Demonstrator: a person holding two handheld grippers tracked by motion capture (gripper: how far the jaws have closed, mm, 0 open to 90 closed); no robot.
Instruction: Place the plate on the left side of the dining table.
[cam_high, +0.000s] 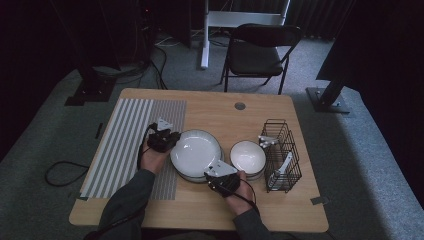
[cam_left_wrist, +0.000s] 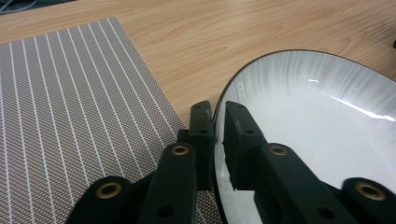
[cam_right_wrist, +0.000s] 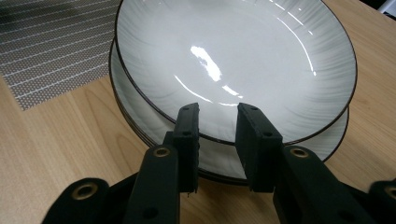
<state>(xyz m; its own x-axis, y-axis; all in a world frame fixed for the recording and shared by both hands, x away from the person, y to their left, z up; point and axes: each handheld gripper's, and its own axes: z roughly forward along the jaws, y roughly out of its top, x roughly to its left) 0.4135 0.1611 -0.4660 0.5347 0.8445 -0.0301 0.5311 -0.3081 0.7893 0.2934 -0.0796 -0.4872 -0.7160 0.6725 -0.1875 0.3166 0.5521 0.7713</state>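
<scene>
— Which plate is it?
— The top plate (cam_high: 195, 151): white, glossy, shallow, with a thin dark rim.
— Lying flat?
— No, tilted. One edge is raised off the stack of plates (cam_right_wrist: 224, 158) under it.
— Where's the stack?
— Mid-table, its left edge on the striped mat (cam_high: 125, 145).

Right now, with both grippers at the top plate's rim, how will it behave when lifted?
The top plate looks like rigid glazed ceramic, so it should not flex. Its shiny surface suggests a slippery hold on the thin rim. The left gripper straddles that rim, and the right gripper reaches the opposite edge; the plate may tip unless both rise evenly. It is probably breakable if dropped on the stack.
</scene>
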